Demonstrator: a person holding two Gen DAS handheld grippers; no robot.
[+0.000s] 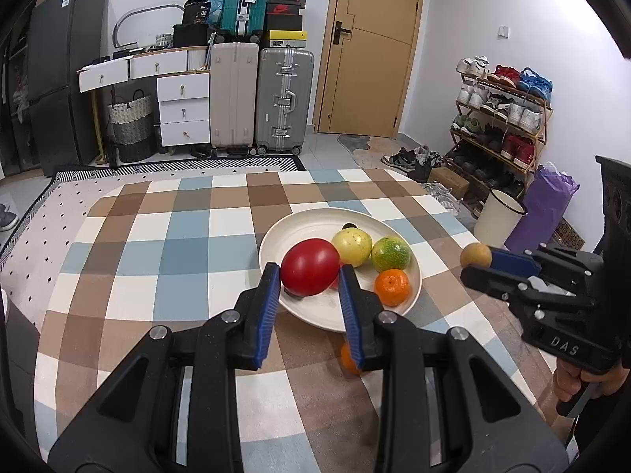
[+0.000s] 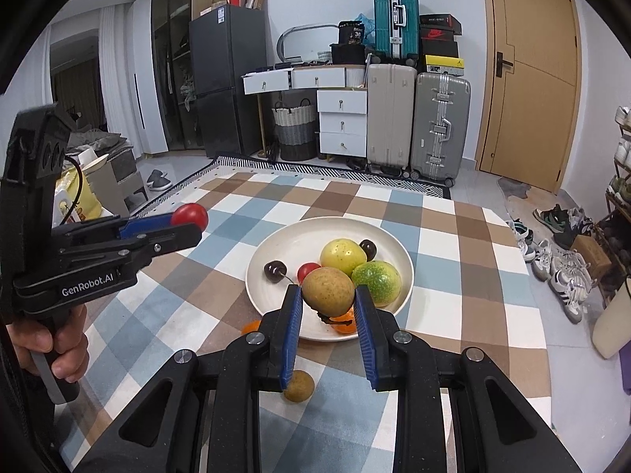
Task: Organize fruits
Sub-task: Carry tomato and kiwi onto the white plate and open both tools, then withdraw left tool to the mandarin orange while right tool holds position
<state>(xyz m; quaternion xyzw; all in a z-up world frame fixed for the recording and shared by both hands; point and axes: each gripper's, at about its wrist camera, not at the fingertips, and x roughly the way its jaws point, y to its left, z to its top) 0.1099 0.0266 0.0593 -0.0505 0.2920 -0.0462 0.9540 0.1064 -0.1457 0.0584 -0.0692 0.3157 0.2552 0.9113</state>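
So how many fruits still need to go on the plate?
Done: the plate holds a yellow fruit, green fruit, orange and cherries. In hand: left gripper holds a red tomato, right gripper a brown fruit. Left: brown fruit on the cloth, small orange.

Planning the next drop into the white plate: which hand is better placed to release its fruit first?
Probably the right: its fingers hold the brown round fruit just short of the white plate; the left's red tomato hangs well off the rim.

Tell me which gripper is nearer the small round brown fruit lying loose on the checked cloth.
Right. The right gripper hangs just over the brown fruit; the left gripper is away to the left, further back.
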